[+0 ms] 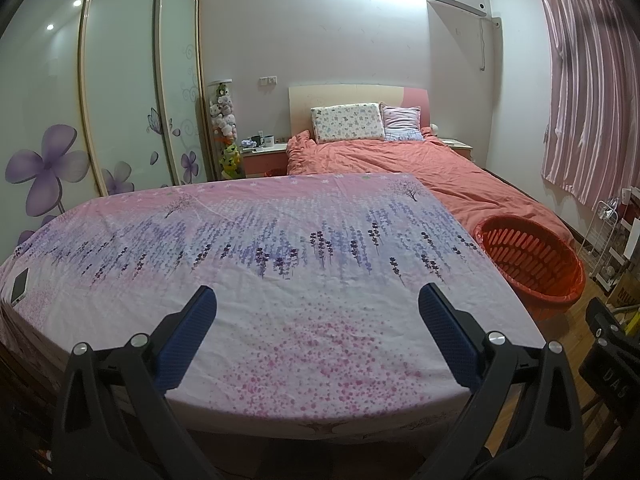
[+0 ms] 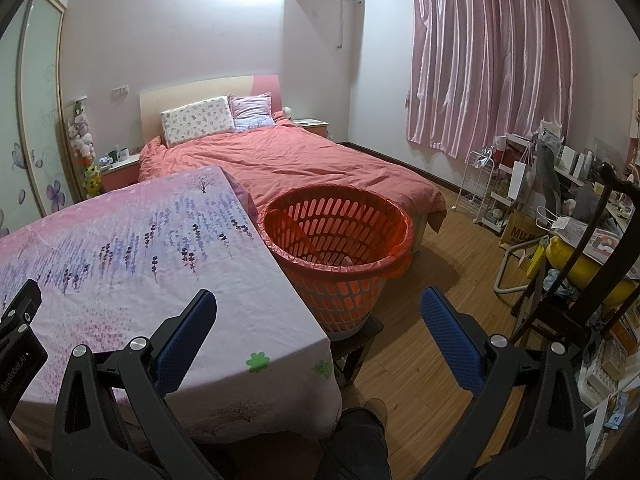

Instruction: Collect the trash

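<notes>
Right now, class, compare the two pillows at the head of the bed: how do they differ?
The left pillow is larger, cream with a small scattered print; the right pillow is smaller, pink-lilac with a frilled edge. The left one overlaps the right one's edge. Both lean against the headboard.

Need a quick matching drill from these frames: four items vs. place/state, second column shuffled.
1. basket
2. phone
3. left gripper
4. mug

a. on the nightstand beside the bed
b. open, holding nothing
c. on a stool beside the table
d. on the tablecloth at the table's left edge

Pairs: 1-c, 2-d, 3-b, 4-a
</notes>
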Available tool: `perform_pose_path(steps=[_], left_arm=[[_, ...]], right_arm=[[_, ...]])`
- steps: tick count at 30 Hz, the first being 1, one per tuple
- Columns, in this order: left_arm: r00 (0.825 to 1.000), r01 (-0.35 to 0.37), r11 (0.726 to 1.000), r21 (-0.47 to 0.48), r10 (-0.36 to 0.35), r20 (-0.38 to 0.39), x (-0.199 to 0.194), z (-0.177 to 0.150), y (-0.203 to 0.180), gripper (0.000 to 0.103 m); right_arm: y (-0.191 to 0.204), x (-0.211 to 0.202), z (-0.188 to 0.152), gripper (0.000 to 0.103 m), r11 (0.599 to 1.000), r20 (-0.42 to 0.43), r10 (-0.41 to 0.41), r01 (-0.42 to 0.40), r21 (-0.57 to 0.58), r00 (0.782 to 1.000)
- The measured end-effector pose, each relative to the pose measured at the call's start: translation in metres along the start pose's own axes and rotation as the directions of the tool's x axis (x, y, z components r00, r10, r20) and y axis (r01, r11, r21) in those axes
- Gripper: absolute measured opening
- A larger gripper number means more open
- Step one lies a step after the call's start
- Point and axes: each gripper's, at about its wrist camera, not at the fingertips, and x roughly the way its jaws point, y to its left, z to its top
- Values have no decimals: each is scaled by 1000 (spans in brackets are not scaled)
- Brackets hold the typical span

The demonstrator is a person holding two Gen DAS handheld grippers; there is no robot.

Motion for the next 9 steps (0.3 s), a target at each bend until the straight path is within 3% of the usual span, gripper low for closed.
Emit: perform_pose_path(steps=[9], left_arm=[[1000,4,1000,0,-4,-4,0,-2,1,99]], right_arm=[[0,-2,1,101,1000,-2,0,0,0,1000]])
